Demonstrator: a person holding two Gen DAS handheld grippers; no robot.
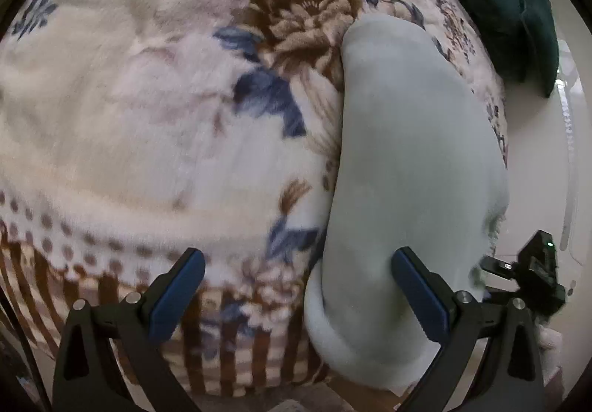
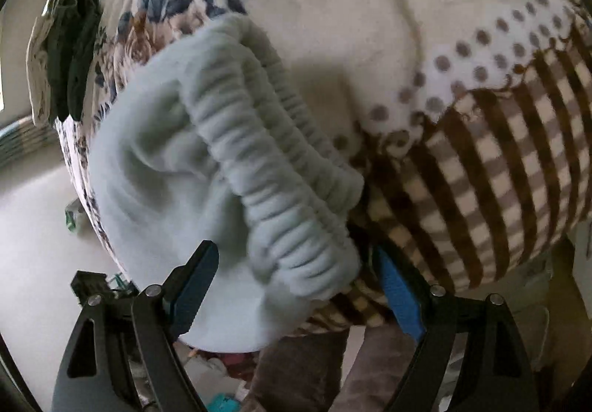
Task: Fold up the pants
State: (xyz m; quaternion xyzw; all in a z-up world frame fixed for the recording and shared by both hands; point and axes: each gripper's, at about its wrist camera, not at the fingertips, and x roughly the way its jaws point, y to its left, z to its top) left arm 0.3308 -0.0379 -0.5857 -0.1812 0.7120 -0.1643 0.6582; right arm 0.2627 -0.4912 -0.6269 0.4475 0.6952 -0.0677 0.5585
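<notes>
Pants [image 1: 410, 168] near the blanket's [image 1: 148, 97] striped edge, by one corner of the bed, folded into a long pale strip. Long axis running from that edge inward toward the floral middle; elastic waistband [image 2: 281, 168] bunched at the striped end. Left gripper [image 1: 296, 295] spread wide, holding nothing, hanging over the strip's near end and offset to its side. Right gripper [image 2: 299, 295] likewise spread wide and empty, waistband just ahead of its fingers. Probably the nearer one for the waistband end. Next fold likely across the long axis.
</notes>
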